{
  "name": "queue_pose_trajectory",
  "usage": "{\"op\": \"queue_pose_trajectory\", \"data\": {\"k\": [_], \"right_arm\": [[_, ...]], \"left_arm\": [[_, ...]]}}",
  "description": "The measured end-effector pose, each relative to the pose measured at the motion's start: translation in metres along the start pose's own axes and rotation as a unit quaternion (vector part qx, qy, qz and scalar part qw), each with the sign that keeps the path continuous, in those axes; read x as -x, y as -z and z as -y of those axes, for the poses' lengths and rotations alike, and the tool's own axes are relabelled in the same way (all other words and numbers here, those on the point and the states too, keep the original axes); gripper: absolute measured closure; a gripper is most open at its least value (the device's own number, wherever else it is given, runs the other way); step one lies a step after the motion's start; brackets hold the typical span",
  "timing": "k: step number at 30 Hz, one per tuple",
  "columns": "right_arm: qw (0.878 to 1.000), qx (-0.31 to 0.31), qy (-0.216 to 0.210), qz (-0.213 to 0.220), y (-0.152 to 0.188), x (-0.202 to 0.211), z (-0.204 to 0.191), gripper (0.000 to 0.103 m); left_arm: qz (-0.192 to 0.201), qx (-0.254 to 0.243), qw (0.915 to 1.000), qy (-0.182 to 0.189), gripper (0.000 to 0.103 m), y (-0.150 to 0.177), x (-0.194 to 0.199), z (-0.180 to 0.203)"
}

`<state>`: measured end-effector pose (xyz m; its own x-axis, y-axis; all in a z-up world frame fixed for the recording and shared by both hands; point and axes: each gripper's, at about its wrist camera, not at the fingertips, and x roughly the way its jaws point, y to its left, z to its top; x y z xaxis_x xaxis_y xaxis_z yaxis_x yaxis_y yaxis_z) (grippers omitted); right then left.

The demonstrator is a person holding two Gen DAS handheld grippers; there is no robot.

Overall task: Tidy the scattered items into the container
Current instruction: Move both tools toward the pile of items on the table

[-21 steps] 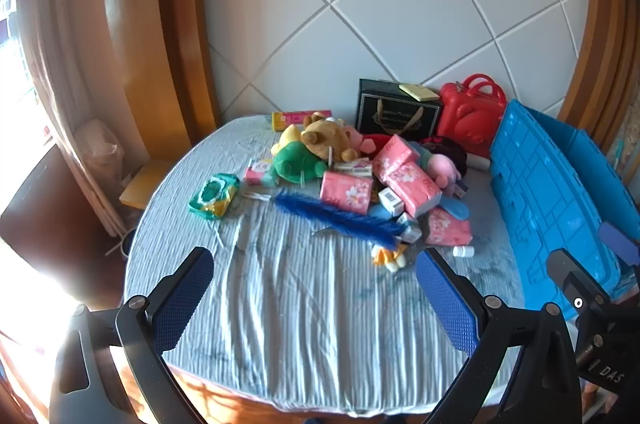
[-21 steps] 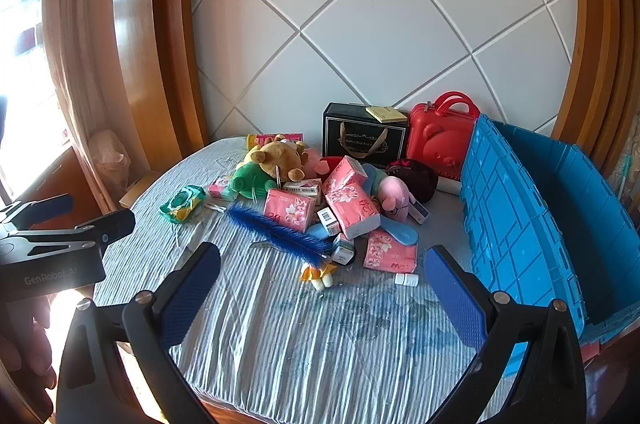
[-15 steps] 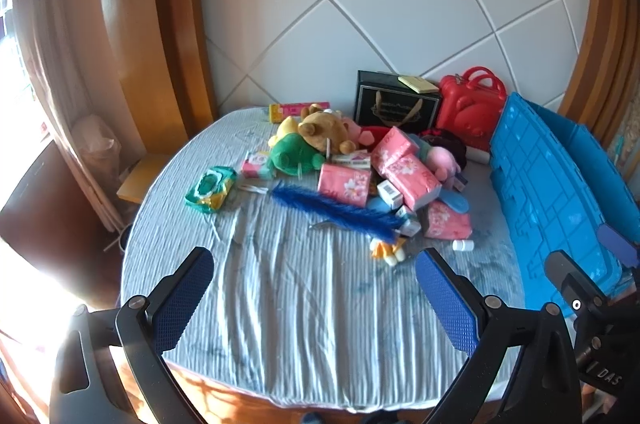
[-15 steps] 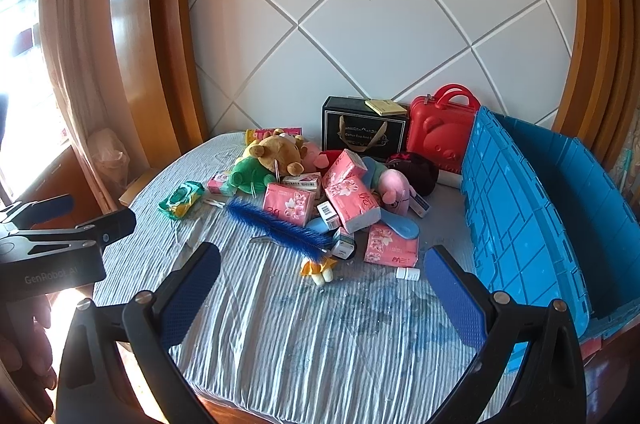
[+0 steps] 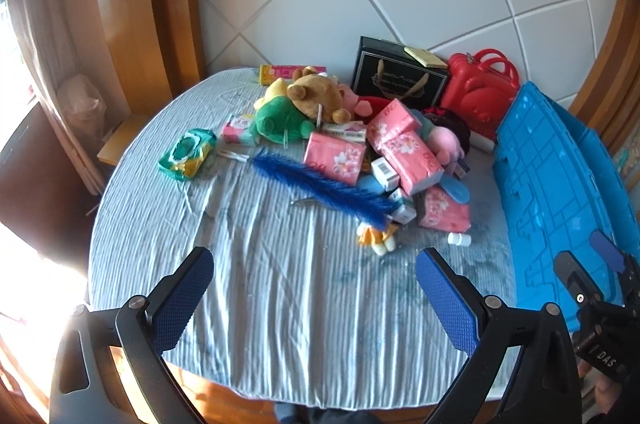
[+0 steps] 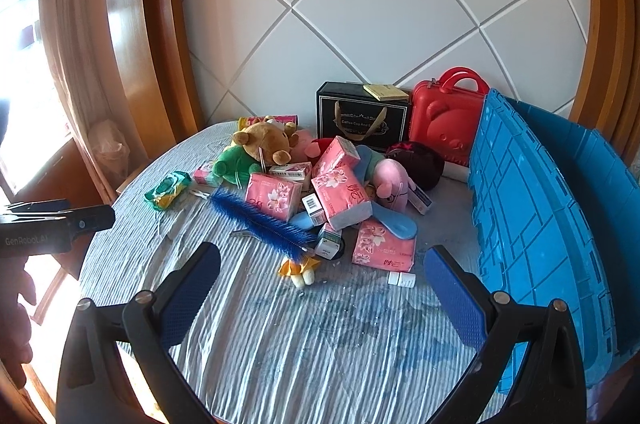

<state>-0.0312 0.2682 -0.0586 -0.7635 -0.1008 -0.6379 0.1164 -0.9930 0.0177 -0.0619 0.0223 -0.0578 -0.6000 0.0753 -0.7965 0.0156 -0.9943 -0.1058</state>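
Hovering above the near edge of the counter point(image 5: 280, 304), which is covered by a striped blue cloth, we hold our left hand-held gripper point(image 5: 314, 298) tilted downward with its blue pads spread as wide as they go and nothing between them. Farthest left in the clutter lies a green wet-wipe pack point(image 5: 186, 153), a little apart from the main heap. Next comes a green plush point(image 5: 280, 121) with a brown teddy bear point(image 5: 318, 95) resting against it, and a long blue feather brush point(image 5: 320, 185) runs diagonally in front of them. Pink tissue packs point(image 5: 404, 151) are stacked in the middle of the pile, with small white boxes wedged among them and a pink plush point(image 5: 446, 143) just behind. A small yellow toy point(image 5: 376, 236) sits at the brush's near tip, and a small white bottle point(image 5: 459, 239) lies just beside the nearest tissue pack. At the back, against the tiled wall, stand a black gift box point(image 5: 400, 77) and a red case point(image 5: 480, 91) with a handle. On the right edge of the counter sits the blue container point(image 6: 532, 224), open and, as far as we can see into it, empty, near the heap but not touching it. Our right hand-held gripper point(image 6: 320, 298) is likewise fully open and holds nothing, poised over bare cloth short of the pile.
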Motion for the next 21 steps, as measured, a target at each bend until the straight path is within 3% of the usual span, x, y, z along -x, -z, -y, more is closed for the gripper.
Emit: {"op": "queue_pose_trajectory", "data": {"k": [10, 16, 21], "right_arm": [[1.000, 0.015, -0.015, 0.003, -0.007, -0.028, 0.036, 0.000], [1.000, 0.010, -0.007, 0.000, -0.014, -0.041, 0.050, 0.000], [1.000, 0.009, 0.005, -0.006, -0.017, -0.056, 0.053, 0.000]], "left_arm": [[-0.038, 0.023, 0.9987, 0.025, 0.001, -0.014, -0.043, 0.023], [-0.080, 0.004, 0.9965, -0.024, 0.001, -0.018, -0.082, 0.033], [-0.091, 0.010, 0.9958, -0.010, 0.001, -0.023, -0.104, 0.022]]}}
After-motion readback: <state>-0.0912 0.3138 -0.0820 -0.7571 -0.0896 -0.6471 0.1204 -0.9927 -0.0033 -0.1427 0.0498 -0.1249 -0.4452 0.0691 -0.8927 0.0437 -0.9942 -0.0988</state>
